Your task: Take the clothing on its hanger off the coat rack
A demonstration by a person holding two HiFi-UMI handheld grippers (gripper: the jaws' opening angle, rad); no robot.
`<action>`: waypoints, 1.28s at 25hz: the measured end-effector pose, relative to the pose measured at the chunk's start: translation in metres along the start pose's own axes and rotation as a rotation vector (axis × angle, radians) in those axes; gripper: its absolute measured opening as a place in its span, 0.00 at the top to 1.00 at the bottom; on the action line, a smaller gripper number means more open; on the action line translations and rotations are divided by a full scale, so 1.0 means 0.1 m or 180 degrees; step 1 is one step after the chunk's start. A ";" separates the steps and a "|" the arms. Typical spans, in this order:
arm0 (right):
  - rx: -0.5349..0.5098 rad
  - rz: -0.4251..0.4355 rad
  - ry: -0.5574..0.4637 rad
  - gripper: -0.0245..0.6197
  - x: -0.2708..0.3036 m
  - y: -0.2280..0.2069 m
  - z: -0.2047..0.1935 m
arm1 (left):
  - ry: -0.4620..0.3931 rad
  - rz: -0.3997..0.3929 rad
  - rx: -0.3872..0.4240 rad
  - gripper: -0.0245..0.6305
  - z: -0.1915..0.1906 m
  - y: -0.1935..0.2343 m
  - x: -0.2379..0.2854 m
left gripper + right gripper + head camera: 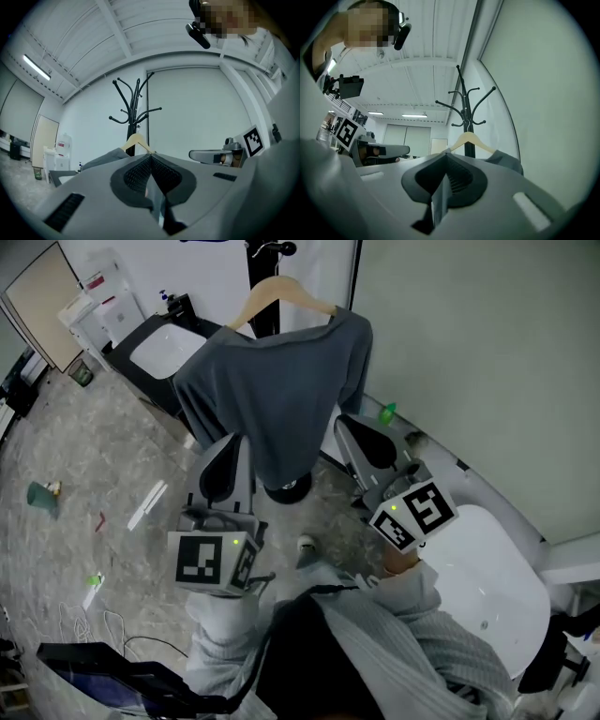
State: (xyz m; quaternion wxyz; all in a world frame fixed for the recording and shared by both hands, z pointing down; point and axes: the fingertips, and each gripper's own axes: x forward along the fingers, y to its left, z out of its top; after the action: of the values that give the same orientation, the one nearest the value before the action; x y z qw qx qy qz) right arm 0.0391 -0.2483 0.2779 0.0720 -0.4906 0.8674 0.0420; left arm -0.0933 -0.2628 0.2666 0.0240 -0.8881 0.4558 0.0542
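Presently, the grey shirt (272, 395) is being carried by a wooden hanger (281, 292), and the hanger's hook is being borne by the black coat rack (136, 101), so the garment is not yet being lifted off. Both tools are being held low and aimed upward at it. The left claw (228, 448) is being pointed near the shirt's lower left edge, and the right claw (354, 427) is being pointed close beside the right sleeve. Each claw is being held clenched with nothing grasped: in both gripper views the pads are being pressed together, and only the rack and hanger are being shown beyond them.

This posture is being read as an approach. The hanger's shoulders are sitting high, so the claws are probably being raised from beneath, and the jaws are being judged to need opening before the hanger or cloth is taken.

Several things are being judged as obstacles. Other curved hooks are spreading above the hanger, the rack's pole and base are standing behind and below the shirt, and the wall is lying close on the right. A white counter (497, 577) is crowding the right arm. A green cup (42, 495) and scraps on the floor are lying well apart from the work.
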 end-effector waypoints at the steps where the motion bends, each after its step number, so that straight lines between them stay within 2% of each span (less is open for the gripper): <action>1: -0.0040 0.0042 -0.0026 0.96 0.13 -0.12 0.05 | -0.0002 0.0021 0.0052 0.96 0.03 0.07 0.17; 6: -0.0198 0.0181 -0.0050 0.96 0.64 -0.58 0.23 | -0.0032 0.0029 0.0159 0.96 0.14 0.29 0.74; 11: -0.0265 0.0276 -0.0006 0.96 0.95 -0.79 0.24 | -0.0038 -0.0037 0.0242 0.96 0.18 0.49 1.03; 14: -0.0258 0.0428 0.0021 0.96 1.06 -0.84 0.22 | -0.0061 -0.0133 0.0283 0.96 0.24 0.57 1.13; 20: -0.0491 0.0970 0.0021 0.93 1.25 -0.97 0.44 | 0.0031 -0.0621 0.0594 0.95 0.48 0.59 1.28; 23: -0.0718 0.1355 0.0094 0.86 1.34 -1.06 0.53 | 0.0015 -0.0775 0.0807 0.95 0.61 0.68 1.38; 25: -0.0835 0.1578 0.0170 0.80 1.40 -1.12 0.55 | 0.0064 -0.0941 0.0945 0.83 0.64 0.70 1.45; 27: -0.0889 0.1777 0.0253 0.75 1.47 -1.18 0.55 | 0.0174 -0.1094 0.1094 0.76 0.63 0.71 1.55; 30: -0.0889 0.2076 0.0444 0.73 1.59 -1.29 0.52 | 0.0460 -0.1287 0.1331 0.68 0.54 0.74 1.71; 32: -0.0845 0.2270 0.0631 0.72 1.66 -1.36 0.48 | 0.0671 -0.1464 0.1397 0.67 0.44 0.77 1.81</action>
State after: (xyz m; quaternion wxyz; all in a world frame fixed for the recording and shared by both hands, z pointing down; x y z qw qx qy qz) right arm 0.0753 -0.4517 0.2031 -0.0953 -0.1651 0.9732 0.1286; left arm -0.0544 -0.4494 0.2019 0.1790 -0.9421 0.2441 -0.1442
